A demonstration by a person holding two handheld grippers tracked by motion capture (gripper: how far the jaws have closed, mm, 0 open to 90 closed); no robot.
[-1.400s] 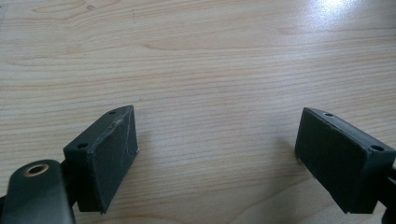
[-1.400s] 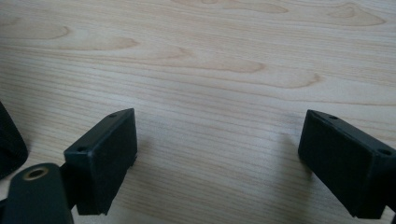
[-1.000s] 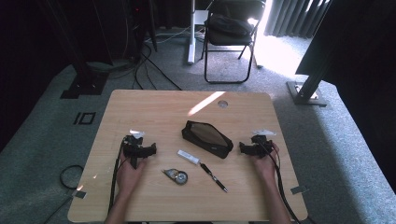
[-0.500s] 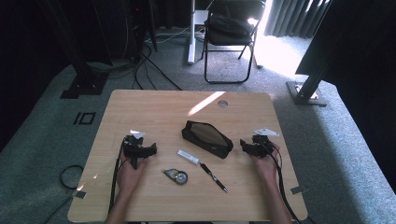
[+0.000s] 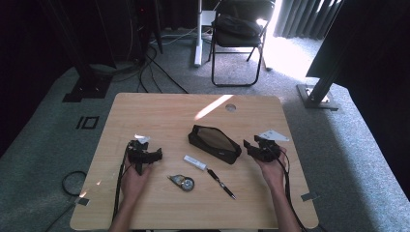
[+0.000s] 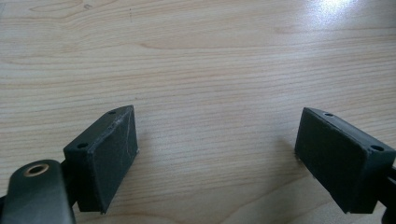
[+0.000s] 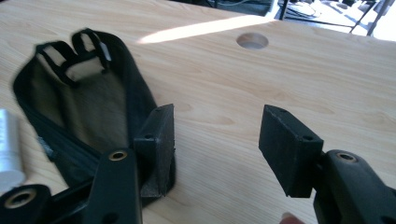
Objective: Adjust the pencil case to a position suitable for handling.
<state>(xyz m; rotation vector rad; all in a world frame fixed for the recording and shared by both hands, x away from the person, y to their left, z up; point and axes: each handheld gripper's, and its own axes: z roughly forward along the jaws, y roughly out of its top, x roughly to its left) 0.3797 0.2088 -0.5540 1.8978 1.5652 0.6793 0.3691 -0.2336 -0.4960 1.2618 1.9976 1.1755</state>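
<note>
I had lifted the right hand-held gripper [image 5: 251,146] toward the black pouch [image 5: 215,143] since the earlier frame; its jaws had just been closing, nothing between them. The left hand-held gripper [image 5: 153,155] rested released on the tabletop [image 5: 159,108].

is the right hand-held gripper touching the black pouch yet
Apart. The high view shows bare table between the right hand-held gripper and the black pouch. In the right gripper view its jaws, just closing, hold nothing.
</note>
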